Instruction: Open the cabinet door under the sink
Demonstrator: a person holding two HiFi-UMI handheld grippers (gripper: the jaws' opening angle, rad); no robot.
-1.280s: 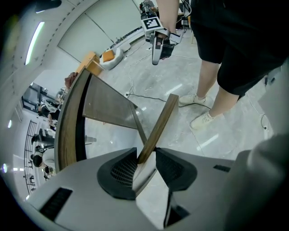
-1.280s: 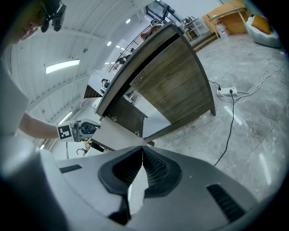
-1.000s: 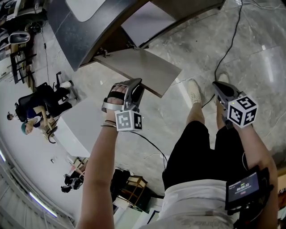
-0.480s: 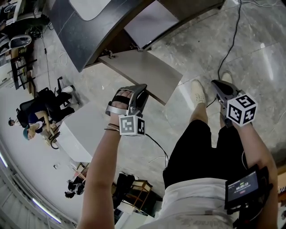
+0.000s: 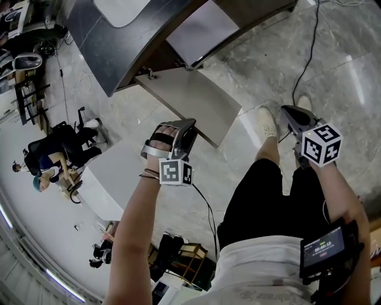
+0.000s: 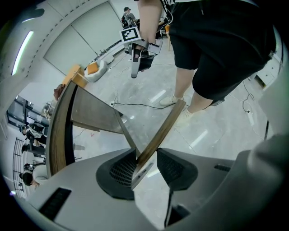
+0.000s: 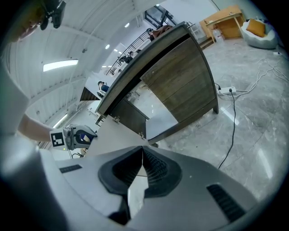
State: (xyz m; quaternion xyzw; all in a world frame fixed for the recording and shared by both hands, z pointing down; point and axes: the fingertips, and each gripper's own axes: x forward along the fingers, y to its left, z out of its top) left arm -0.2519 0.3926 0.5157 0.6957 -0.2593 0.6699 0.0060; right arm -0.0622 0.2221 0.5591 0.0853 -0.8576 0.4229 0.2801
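Note:
The cabinet under the dark countertop (image 5: 101, 47) with the white sink (image 5: 119, 9) has its grey-brown door (image 5: 190, 101) swung wide out over the floor. My left gripper (image 5: 181, 128) is at the door's free edge. In the left gripper view the wooden door edge (image 6: 165, 128) runs between the jaws of that gripper (image 6: 144, 155), close to the left pad, with a gap on the right. These jaws have just been opening. My right gripper (image 5: 289, 116) hangs over the floor to the right, shut (image 7: 142, 151) and empty, facing the cabinet (image 7: 180, 85).
A black cable (image 5: 303, 65) runs across the marble floor, and a power strip (image 7: 226, 91) lies by the cabinet's foot. The person's shoes (image 5: 265, 122) stand right of the door. A white block (image 5: 113, 173) and seated people (image 5: 53, 155) are at the left.
The door has swung a little further out, with the left gripper following its free edge towards me. The right gripper has shifted only slightly.

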